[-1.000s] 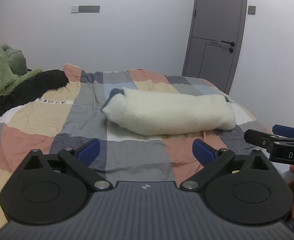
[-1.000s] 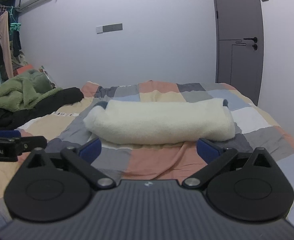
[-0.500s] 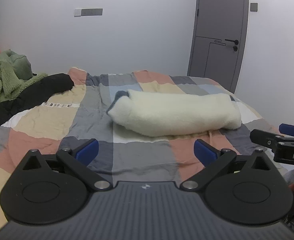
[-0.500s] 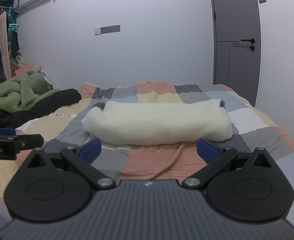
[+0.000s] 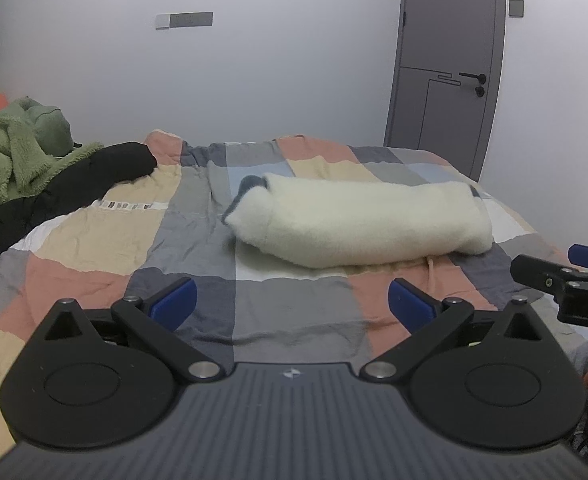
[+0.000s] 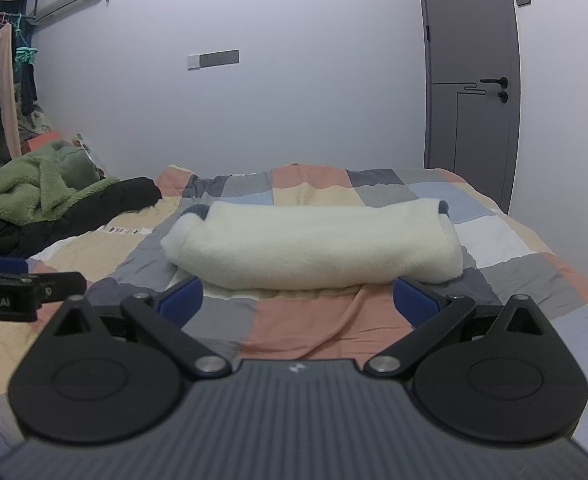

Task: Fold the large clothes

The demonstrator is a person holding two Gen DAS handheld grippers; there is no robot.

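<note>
**Fleece bundle lies folded mid-bed**

Blue-padded, our left claw (image 5: 289, 304) and right claw (image 6: 298, 300) hang apart, empty, over the bed's (image 5: 93, 236) near edge. Beyond, the cream garment (image 6: 314, 246) sits mid-bed; we judge a one-sided pinch could unroll it.

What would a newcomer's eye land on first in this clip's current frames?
The folded cream fleece garment lying across the middle of the patchwork quilt, with grey trim showing at its ends. Next, the heap of green fleece clothing and black clothing on the bed's far left side. Both hand-held grippers, left and right, are open and empty.
</note>
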